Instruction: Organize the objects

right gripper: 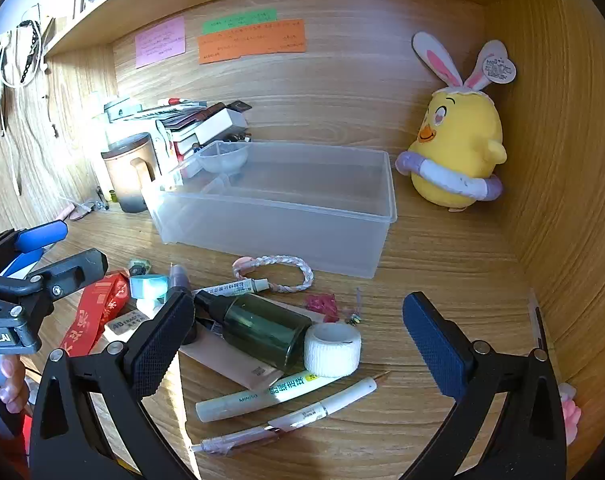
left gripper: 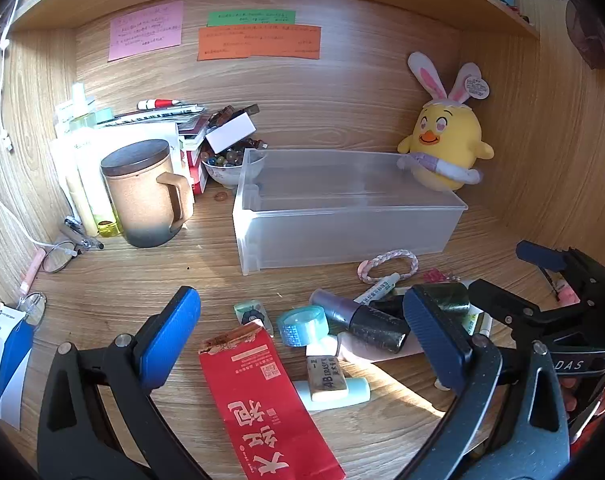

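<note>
My left gripper (left gripper: 302, 344) and right gripper (right gripper: 298, 336) gape wide, empty, the right half hiding the green bottle (right gripper: 268, 330) before the bin (right gripper: 278, 204).

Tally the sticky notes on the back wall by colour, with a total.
Pink sticky note: 1
Green sticky note: 1
Orange sticky note: 1
Total: 3

red packet (left gripper: 262, 408) | teal tape (left gripper: 302, 325) | yellow chick (right gripper: 458, 152) | dark-green bottle (right gripper: 266, 330)
</note>
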A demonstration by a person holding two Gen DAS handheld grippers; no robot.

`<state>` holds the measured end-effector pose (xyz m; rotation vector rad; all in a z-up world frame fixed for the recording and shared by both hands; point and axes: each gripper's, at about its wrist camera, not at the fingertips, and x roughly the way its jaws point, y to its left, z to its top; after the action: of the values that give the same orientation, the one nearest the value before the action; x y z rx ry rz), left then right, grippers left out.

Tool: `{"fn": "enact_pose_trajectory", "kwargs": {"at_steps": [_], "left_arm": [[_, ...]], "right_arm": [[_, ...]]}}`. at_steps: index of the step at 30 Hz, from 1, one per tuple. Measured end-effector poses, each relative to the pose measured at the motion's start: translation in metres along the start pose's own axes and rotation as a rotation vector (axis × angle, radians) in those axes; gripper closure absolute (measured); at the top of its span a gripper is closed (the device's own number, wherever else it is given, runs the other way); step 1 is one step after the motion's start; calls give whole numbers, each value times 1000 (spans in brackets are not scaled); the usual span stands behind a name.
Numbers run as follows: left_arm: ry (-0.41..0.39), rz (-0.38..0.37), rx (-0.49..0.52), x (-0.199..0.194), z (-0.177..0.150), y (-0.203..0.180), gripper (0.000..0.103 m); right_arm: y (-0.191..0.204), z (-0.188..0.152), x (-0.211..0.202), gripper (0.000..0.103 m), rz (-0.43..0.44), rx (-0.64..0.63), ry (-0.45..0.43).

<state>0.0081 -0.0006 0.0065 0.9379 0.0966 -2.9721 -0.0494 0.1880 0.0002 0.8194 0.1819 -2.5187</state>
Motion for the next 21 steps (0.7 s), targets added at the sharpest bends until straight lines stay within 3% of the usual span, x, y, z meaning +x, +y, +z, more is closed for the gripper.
{"fn": "enact_pose_trajectory", "kwargs": {"at_steps": [21], "left_arm": [[15, -20, 17, 1, 0, -7, 0]], "right_arm": [[-8, 0, 3, 0, 26, 38, 27]]}}
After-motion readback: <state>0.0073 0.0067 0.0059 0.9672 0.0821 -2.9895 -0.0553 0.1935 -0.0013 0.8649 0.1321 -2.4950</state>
